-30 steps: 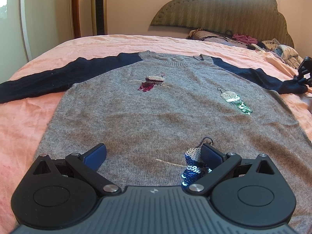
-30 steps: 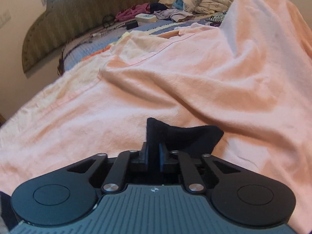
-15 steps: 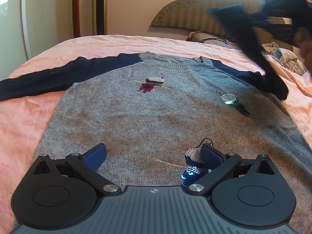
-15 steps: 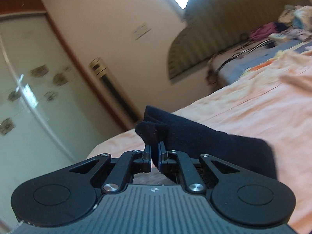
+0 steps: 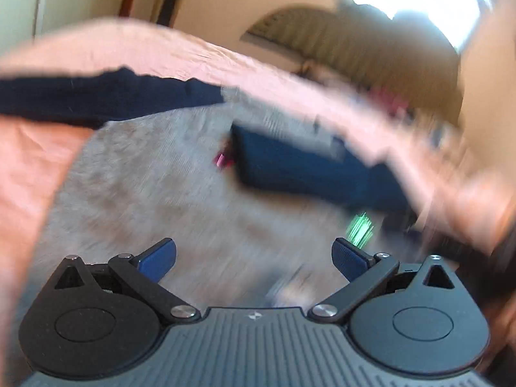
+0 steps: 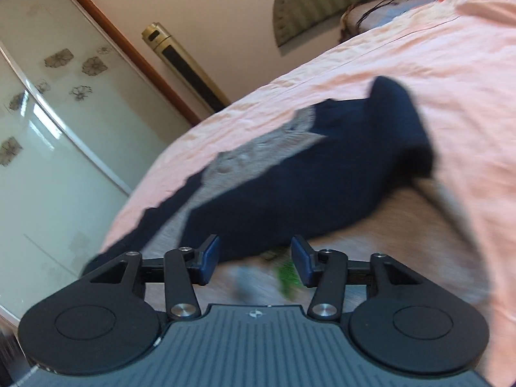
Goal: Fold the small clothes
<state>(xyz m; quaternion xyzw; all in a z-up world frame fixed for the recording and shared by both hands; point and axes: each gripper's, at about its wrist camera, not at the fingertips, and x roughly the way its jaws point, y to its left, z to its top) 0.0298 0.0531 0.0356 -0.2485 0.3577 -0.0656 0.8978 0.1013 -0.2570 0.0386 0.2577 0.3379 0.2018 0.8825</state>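
Lying just beyond the open right claw: navy sleeve

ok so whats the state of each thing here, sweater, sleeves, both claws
sweater: lying flat on the pink bedspread
right sleeve: folded across the grey body, released
left sleeve: stretched out sideways, not yet folded
right claw: open, jaws just opened, nothing between them
left claw: open, empty

No words, numbers or brand names can be read in either view. The only mark is a small pale four-pointed emblem moulded into the ribbed dark grey plastic body of each gripper, the left gripper and the right gripper; it carries no letters.
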